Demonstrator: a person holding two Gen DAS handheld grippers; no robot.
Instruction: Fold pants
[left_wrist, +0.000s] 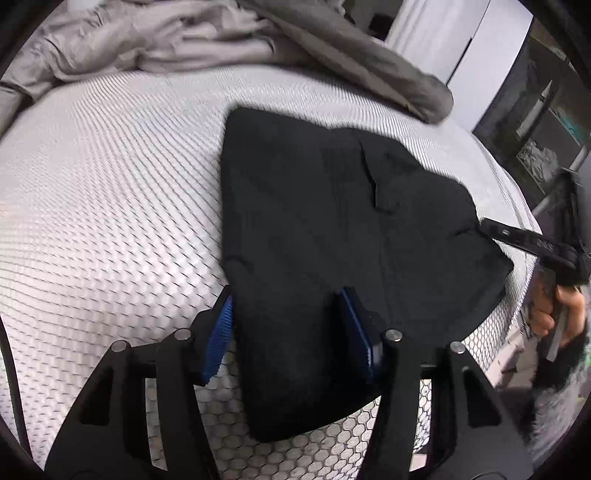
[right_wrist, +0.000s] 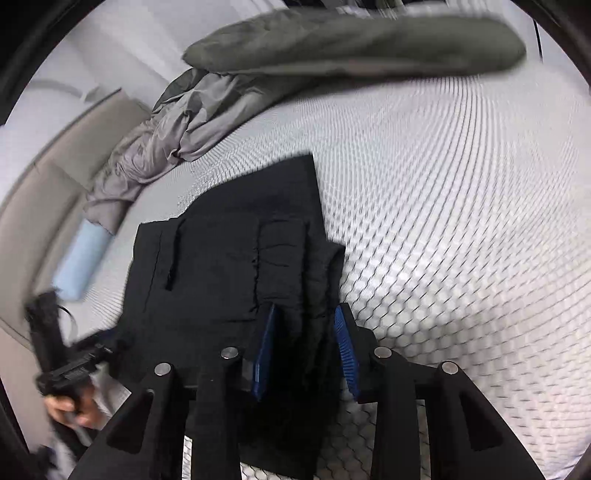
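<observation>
Left wrist view: the black pants (left_wrist: 332, 229) lie folded on the white honeycomb-patterned mattress (left_wrist: 110, 192), right of its middle. The left gripper (left_wrist: 291, 332) hangs over the near end of the pants with its blue-padded fingers (left_wrist: 221, 332) spread apart; a strip of dark cloth runs between them, but whether the pads press on it cannot be told. At the right edge the right gripper (left_wrist: 495, 229) reaches the far corner of the pants, held by a hand (left_wrist: 561, 314). A rumpled grey blanket (left_wrist: 184, 40) lies at the far side of the mattress.

Right wrist view: the pants (right_wrist: 221, 266) sit left of centre on the mattress (right_wrist: 461, 221). The right gripper (right_wrist: 306, 347) straddles their bunched right edge; the cloth fills the gap between the blue pads (right_wrist: 347, 354), though a firm grip cannot be confirmed. The left gripper (right_wrist: 74, 373) shows blurred at lower left, in a hand (right_wrist: 70, 406). The grey blanket (right_wrist: 332, 40) lies beyond, with a light blue object (right_wrist: 81, 262) beside the mattress.
</observation>
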